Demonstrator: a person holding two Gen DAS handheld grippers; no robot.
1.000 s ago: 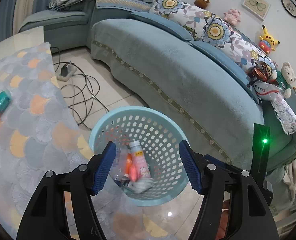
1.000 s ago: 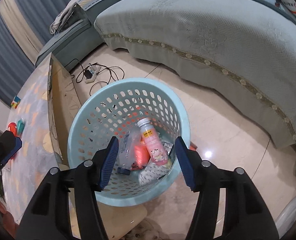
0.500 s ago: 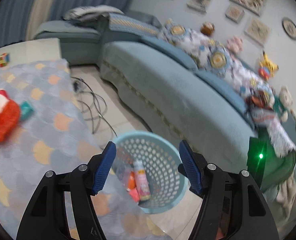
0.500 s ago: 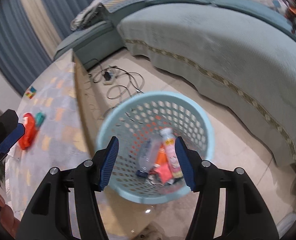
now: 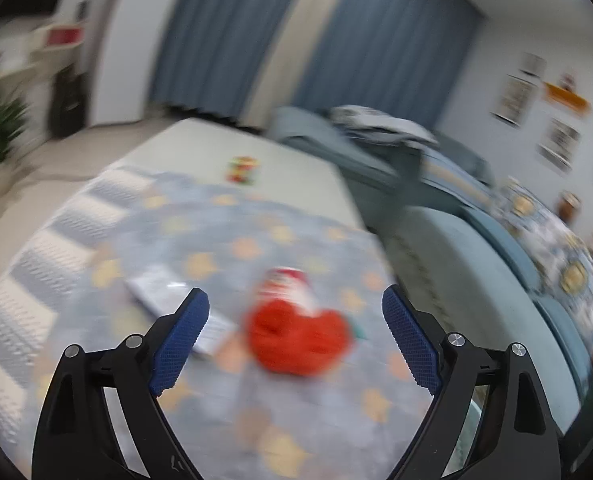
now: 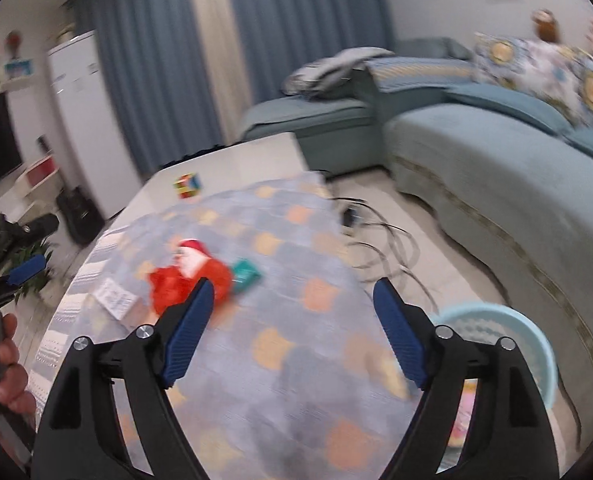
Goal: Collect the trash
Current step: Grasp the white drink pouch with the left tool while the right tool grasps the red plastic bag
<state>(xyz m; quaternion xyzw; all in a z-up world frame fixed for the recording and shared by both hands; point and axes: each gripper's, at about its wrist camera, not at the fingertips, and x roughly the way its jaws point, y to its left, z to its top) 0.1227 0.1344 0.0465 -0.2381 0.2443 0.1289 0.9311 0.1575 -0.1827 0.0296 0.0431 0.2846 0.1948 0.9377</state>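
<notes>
A crumpled red bag with a white Santa print lies on the table's patterned cloth, just ahead of my open, empty left gripper. It also shows in the right wrist view, left of and beyond my open, empty right gripper. A small teal packet lies beside the bag. A white paper wrapper lies left of the bag. The light blue perforated basket stands on the floor at the lower right. Both views are blurred.
A Rubik's cube sits at the table's far end. A power strip and loose cables lie on the floor between table and teal sofa. The left gripper's blue pad shows at the far left.
Both grippers swung up and left, away from the basket and toward the table. The red bag now sits between the left fingers; the basket has dropped to the right view's corner.
</notes>
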